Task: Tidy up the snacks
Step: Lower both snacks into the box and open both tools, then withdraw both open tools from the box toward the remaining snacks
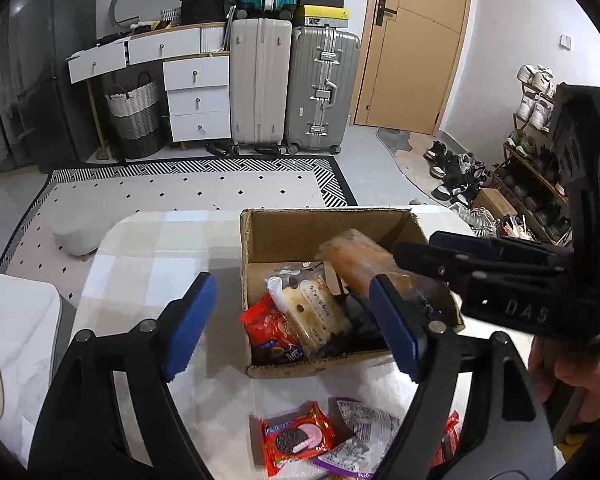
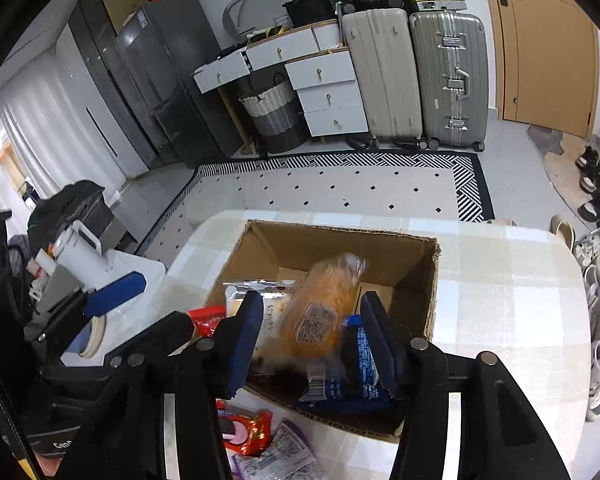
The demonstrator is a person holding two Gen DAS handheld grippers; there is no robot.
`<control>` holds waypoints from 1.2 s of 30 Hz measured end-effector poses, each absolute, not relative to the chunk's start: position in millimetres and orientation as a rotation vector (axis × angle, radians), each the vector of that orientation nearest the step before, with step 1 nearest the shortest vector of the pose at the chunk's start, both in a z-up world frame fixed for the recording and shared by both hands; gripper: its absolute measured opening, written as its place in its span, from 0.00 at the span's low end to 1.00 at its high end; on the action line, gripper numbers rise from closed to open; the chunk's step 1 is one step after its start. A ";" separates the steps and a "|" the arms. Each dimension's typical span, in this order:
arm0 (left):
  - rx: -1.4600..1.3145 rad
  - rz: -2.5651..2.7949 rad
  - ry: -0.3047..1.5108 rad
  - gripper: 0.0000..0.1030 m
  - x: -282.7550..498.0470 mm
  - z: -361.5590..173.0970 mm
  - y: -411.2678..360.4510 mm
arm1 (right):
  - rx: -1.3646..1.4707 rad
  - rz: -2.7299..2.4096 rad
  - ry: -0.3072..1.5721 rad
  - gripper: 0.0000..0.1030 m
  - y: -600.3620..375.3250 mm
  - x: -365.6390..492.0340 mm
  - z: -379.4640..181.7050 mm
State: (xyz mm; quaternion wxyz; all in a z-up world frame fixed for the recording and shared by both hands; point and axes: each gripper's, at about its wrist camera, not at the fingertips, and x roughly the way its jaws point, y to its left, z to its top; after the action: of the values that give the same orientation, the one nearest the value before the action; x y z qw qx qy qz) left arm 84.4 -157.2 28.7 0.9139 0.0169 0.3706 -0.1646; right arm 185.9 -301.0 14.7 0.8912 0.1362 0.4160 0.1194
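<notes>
A brown cardboard box (image 1: 324, 222) (image 2: 400, 256) stands open on the checked table and holds several snack packs. An orange clear-wrapped pack (image 2: 324, 300) (image 1: 360, 260) is blurred and lies loose in the box between my right gripper's (image 2: 312, 340) open fingers, touching neither pad. The right gripper also shows in the left wrist view (image 1: 416, 268), over the box's right side. My left gripper (image 1: 292, 324) is open and empty in front of the box. A red cookie pack (image 1: 296, 436) and a purple pack (image 1: 360, 436) lie on the table before the box.
A checked tablecloth (image 1: 160, 248) covers the table. A white side unit (image 1: 16, 320) is at the left. A patterned rug, suitcases (image 1: 296, 84), drawers and a shoe rack (image 1: 540, 168) lie beyond.
</notes>
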 end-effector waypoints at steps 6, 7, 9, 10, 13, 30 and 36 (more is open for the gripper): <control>0.058 -0.330 0.734 0.78 60.6 50.6 -155.0 | 0.278 0.247 0.812 0.51 -302.8 160.5 39.3; 0.059 -0.327 0.728 0.78 54.6 53.9 -155.2 | 0.278 0.250 0.804 0.51 -302.3 154.2 45.0; 0.060 -0.320 0.719 0.79 44.8 62.5 -154.1 | 0.270 0.249 0.791 0.51 -301.2 144.7 53.0; 0.060 -0.318 0.714 0.79 40.4 66.5 -153.4 | 0.266 0.248 0.781 0.51 -300.6 139.1 58.0; 0.067 -0.318 0.690 0.79 23.5 80.8 -149.9 | 0.259 0.255 0.750 0.51 -298.6 119.4 73.9; 0.047 -0.306 0.536 0.82 -128.5 155.1 -106.9 | 0.187 0.267 0.465 0.83 -265.7 -52.8 166.1; 0.011 -0.294 0.438 0.99 -203.5 176.5 -75.5 | 0.194 0.284 0.368 0.91 -256.5 -134.0 187.7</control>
State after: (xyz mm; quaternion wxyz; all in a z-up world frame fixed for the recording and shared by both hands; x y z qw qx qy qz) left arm -203.5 -75.5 176.6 0.9654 0.0055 0.2165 -0.1455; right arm -134.0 -256.5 187.7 0.9684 0.0959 0.1822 0.1407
